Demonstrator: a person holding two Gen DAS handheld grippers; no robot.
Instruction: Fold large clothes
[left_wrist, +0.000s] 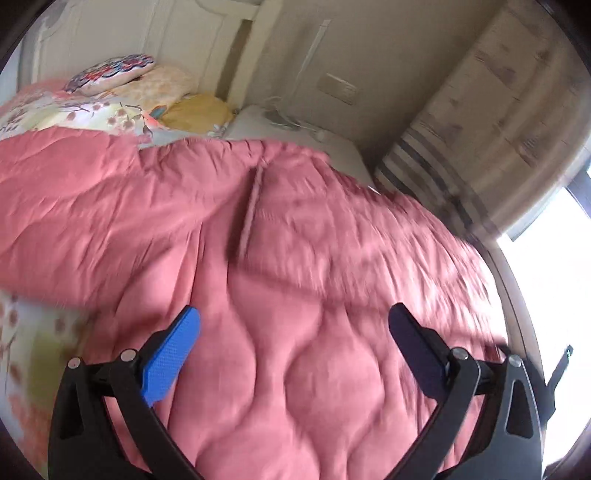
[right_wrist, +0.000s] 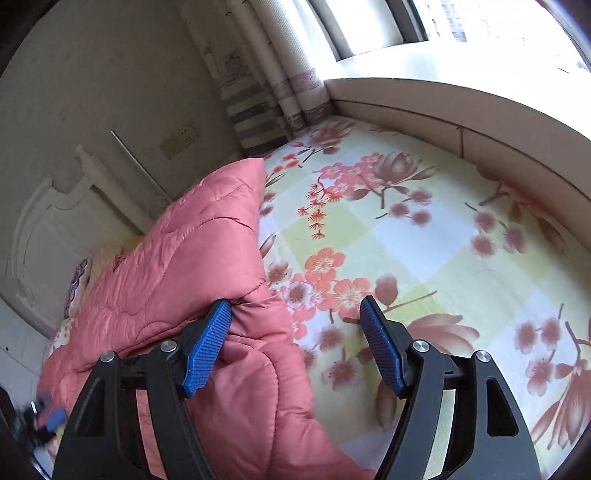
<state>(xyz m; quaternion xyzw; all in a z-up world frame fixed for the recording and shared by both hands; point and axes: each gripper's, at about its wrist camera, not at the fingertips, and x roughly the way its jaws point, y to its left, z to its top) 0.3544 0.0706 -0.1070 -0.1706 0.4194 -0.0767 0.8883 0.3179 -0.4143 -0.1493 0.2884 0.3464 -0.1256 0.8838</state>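
We hold both claws open and empty over the pink quilted coat (left_wrist: 280, 236) spread on the floral bed (right_wrist: 424, 236), the left claw (left_wrist: 295, 343) above its middle, the right claw (right_wrist: 295, 343) straddling its edge, seemingly choosing grips for a fold.

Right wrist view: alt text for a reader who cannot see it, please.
A pink quilted coat lies bunched on a floral bedsheet. The open right gripper hangs over the coat's edge, jaws wide apart and gripping nothing. A bright window is beyond.
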